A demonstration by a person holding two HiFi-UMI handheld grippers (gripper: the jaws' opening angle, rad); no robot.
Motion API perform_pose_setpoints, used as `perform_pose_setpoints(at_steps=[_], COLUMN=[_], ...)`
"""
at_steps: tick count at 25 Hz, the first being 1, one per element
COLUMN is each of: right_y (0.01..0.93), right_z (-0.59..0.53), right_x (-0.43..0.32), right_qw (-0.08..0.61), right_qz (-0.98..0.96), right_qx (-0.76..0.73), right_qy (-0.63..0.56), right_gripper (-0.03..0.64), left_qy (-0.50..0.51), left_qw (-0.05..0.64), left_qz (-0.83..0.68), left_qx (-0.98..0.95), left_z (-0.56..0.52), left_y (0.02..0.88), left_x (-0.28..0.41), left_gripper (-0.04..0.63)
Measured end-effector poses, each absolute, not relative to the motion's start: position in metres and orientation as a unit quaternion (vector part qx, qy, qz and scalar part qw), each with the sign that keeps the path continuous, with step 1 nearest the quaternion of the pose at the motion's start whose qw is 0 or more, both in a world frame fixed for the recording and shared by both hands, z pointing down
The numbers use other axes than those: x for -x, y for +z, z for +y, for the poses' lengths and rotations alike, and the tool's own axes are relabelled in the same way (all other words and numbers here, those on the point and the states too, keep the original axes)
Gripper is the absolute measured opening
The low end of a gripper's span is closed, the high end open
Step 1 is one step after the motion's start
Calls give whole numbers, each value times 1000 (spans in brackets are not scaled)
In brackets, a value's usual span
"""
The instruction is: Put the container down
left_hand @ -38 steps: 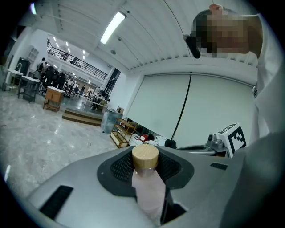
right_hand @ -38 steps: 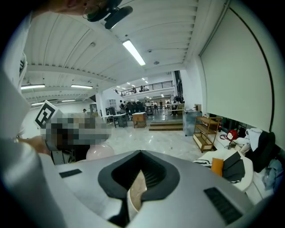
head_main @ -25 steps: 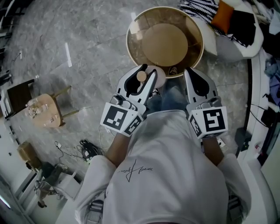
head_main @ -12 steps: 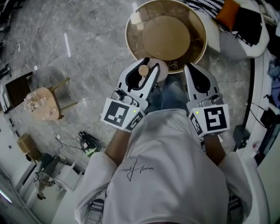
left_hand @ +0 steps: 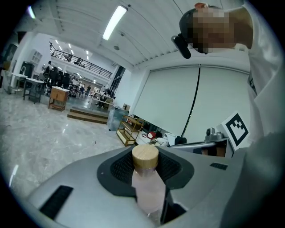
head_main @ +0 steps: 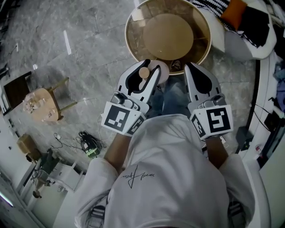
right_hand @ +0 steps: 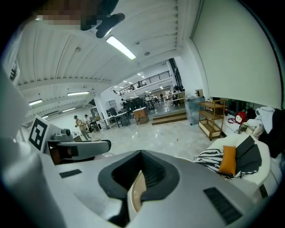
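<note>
The container is a pale pink bottle (head_main: 156,71) with a round wooden cap. My left gripper (head_main: 149,67) is shut on it, and its jaws press the bottle's sides. In the left gripper view the bottle (left_hand: 149,189) stands upright between the black pads (left_hand: 119,169), with the cap at the tips of the left gripper (left_hand: 145,150). My right gripper (head_main: 191,67) is beside it, shut and holding nothing. In the right gripper view a thin slit behind the tips of the right gripper (right_hand: 141,153) shows tan table. Both sets of tips hang over the near rim of the round glass-topped table (head_main: 127,38).
The floor is grey marble. A small wooden stool (head_main: 42,104) carrying a clear object stands at the left, with cables (head_main: 89,147) near it. A white seat with striped and orange cushions (head_main: 236,11) sits at the top right, close to the table. My legs are below the grippers.
Both grippers have edged a little forward toward the table rim and slightly lower. The bottle stays gripped in the left one.
</note>
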State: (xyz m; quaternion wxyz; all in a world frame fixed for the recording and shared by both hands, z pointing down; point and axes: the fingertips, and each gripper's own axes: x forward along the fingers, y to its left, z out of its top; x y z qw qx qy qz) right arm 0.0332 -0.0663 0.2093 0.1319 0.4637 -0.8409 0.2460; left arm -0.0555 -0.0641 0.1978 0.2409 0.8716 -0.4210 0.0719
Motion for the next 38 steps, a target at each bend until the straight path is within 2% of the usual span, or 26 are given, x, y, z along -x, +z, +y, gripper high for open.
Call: perform_pose_setpoints(at_steps=[38], right_y=[343], right_z=[-97], right_x=[-56], right_qw=[182], right_qz=[-846], right_qx=[-413], right_qy=[283], right_gripper=[15], left_qy=[100], left_qw=[277], left_qz=[-452], left_qx=[-842], left_z=[-106], left_y=[330], left_x=[41], left_gripper=[130])
